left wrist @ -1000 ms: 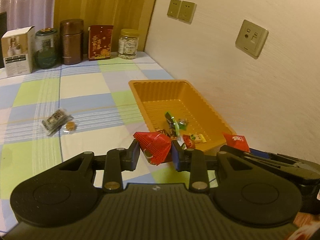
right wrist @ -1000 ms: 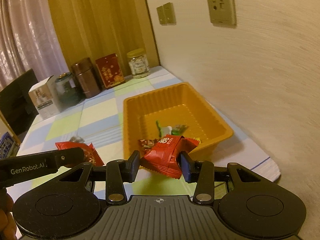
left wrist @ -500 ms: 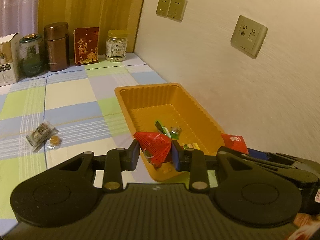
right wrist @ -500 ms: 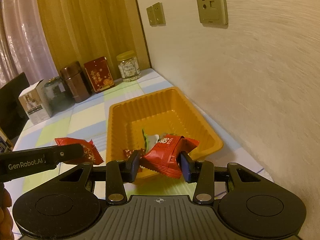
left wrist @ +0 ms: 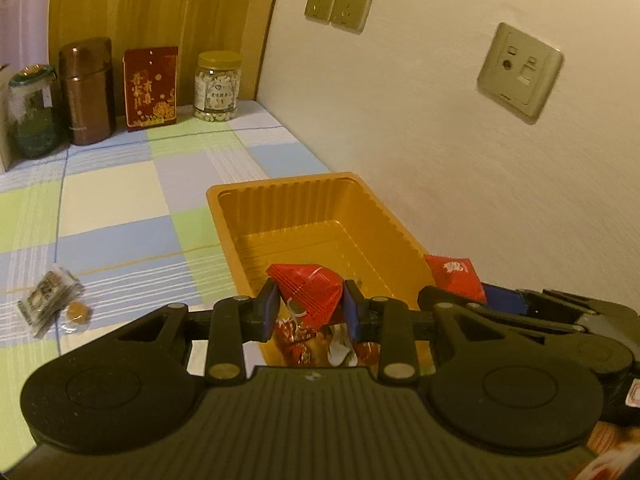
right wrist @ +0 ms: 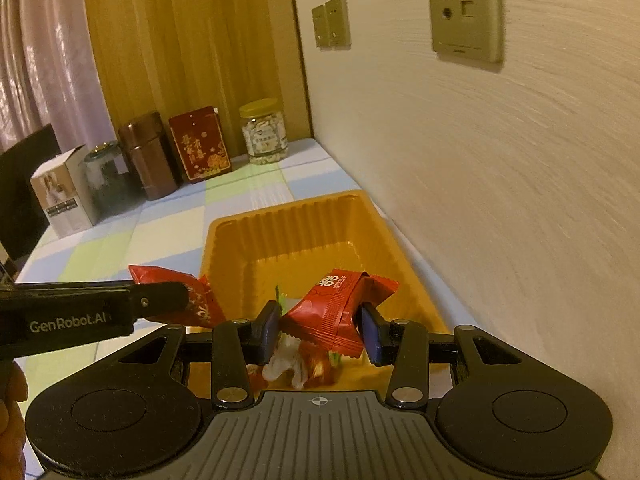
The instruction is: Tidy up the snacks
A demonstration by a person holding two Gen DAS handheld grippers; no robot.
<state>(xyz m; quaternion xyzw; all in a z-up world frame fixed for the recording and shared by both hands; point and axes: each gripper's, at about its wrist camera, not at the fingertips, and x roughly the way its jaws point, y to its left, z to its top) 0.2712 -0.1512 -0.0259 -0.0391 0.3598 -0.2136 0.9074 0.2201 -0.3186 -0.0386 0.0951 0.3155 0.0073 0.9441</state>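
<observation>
My left gripper [left wrist: 310, 306] clamps a red snack packet [left wrist: 310, 290]; my right gripper [right wrist: 320, 326] clamps another red packet [right wrist: 340, 304]. Both hang over the orange tray [left wrist: 320, 216] at twelve o'clock.

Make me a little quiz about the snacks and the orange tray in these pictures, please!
1. True or false: the left gripper is empty.
2. Where do the two grippers hold their red snack packets? A) over the orange tray B) beside the jars C) on the floor
3. What lies on the checked tablecloth, left of the tray?

Key
1. False: it is shut on a red snack packet.
2. A. The right gripper also grips a red packet above the tray's near end, where other sweets already lie.
3. A small clear packet and a little round sweet.
</observation>
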